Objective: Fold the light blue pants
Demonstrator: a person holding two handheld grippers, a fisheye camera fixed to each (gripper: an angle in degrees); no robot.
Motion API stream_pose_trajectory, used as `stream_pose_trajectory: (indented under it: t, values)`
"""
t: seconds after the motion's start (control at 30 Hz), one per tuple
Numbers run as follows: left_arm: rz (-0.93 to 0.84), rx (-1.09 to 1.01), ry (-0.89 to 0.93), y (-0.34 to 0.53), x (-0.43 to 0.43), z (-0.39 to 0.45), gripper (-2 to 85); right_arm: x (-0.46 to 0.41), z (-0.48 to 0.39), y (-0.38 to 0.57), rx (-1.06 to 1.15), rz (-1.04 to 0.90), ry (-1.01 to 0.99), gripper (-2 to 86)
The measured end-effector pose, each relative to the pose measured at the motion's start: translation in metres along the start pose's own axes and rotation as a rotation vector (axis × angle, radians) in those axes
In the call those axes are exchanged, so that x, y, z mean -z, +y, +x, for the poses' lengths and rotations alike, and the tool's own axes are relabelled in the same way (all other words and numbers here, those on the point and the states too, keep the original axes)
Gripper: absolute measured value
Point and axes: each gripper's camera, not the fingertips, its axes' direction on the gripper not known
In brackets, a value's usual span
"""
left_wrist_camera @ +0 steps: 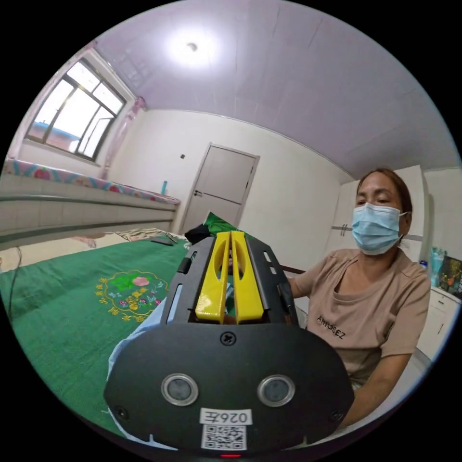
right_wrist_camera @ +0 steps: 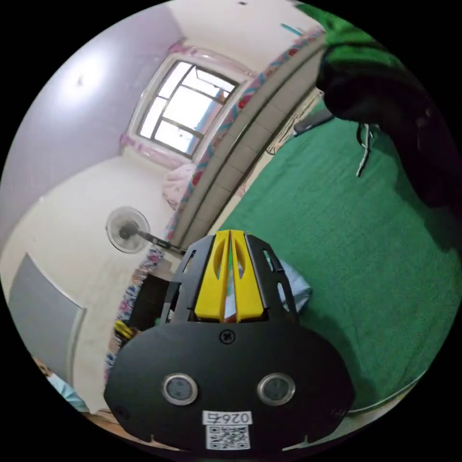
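I judge this the start or a pause: neither tong has a clear hold on cloth. Under and past both lies the green blanket (left_wrist_camera: 72, 308). The light blue pants (left_wrist_camera: 139, 332) sit just beneath my left gripper (left_wrist_camera: 231, 240), peeking out to its left; they also show beside my right gripper (right_wrist_camera: 230, 238). Both stand with jaws nearly together. Next I'd need to open and pinch an edge.
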Motion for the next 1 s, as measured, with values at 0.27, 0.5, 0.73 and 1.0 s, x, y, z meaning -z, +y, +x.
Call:
stream_pose_trajectory:
  t: [0.27,0.5,0.73,1.0]
  values:
    - [-0.084,0.173,0.087,0.017,-0.050,-0.072,-0.8,-0.021,-0.101,-0.035,0.492,-0.141,0.174,1.4]
    - [-0.173,0.322,-0.109,0.003,-0.061,-0.095,5.3,-0.091,-0.174,0.009,0.742,-0.569,-0.009,4.8]
    - [-0.612,0.182,-0.792,-0.015,-0.091,-0.089,9.6,-0.134,-0.217,0.068,0.912,-0.797,0.128,9.4]
    - [-0.306,0.209,0.096,-0.023,-0.117,-0.116,0.0,-0.141,-0.230,0.086,0.996,-0.902,0.375,3.1]
